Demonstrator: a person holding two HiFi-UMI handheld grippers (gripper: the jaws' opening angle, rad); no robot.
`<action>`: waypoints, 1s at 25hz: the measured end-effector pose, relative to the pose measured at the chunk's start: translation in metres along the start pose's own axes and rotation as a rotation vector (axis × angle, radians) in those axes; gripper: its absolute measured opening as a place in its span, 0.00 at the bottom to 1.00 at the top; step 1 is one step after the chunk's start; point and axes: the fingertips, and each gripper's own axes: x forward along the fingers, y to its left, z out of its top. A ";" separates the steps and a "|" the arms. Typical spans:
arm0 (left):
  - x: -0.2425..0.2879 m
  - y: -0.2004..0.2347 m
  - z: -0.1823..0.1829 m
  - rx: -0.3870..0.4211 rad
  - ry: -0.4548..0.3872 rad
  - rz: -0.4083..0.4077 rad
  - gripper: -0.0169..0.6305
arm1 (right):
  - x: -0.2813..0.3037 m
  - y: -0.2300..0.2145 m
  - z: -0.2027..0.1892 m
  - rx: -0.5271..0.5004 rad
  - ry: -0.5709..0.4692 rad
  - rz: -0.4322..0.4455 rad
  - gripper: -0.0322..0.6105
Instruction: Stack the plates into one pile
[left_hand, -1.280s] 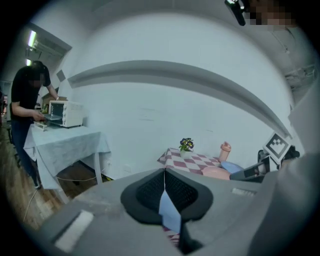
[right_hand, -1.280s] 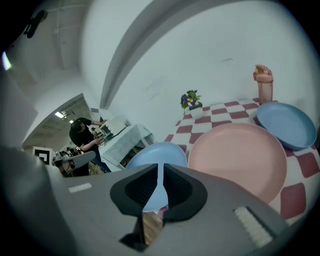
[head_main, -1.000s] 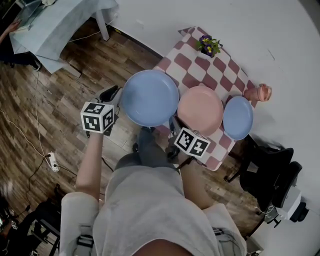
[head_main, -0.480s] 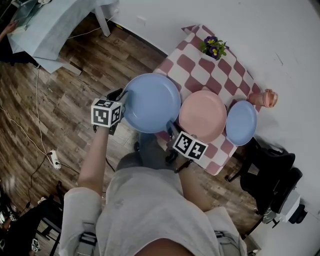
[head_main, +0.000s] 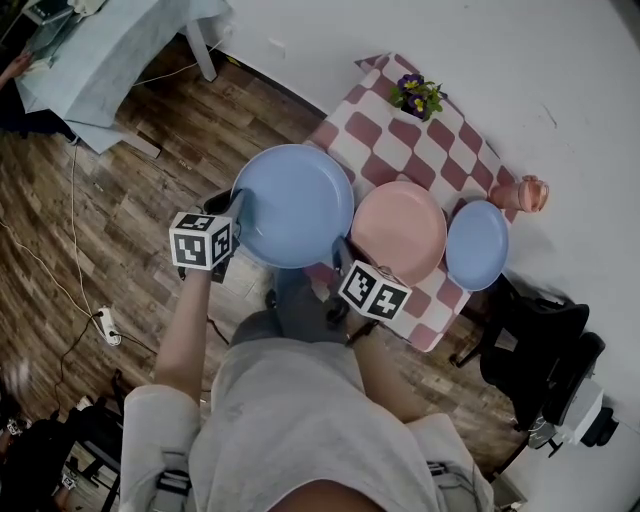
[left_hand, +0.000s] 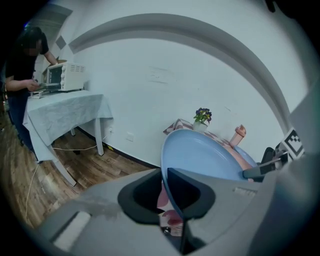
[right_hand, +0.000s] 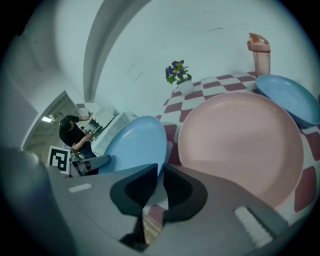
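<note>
Both grippers seem mid-pickup of the large blue plate (head_main: 295, 200) left of the pink plate (head_main: 400, 230): the left gripper (head_main: 235, 205) has just been closing its jaws onto the rim, the right gripper (head_main: 342, 250) is clamped on the rim too, and next probably comes a level two-handed lift.

Soft even daylight, fisheye edges darkly vignetted

From left to right: large plate (head_main: 296, 205), middle plate (head_main: 400, 232), small plate (head_main: 476, 245).
</note>
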 end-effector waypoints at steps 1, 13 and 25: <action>-0.007 -0.001 0.002 0.000 -0.017 0.006 0.09 | -0.003 0.003 0.005 -0.017 -0.014 0.007 0.11; -0.064 -0.042 0.025 0.056 -0.168 0.023 0.10 | -0.057 0.015 0.024 -0.081 -0.155 0.040 0.09; -0.062 -0.136 0.014 0.139 -0.186 -0.107 0.10 | -0.143 -0.043 0.013 -0.012 -0.286 -0.067 0.08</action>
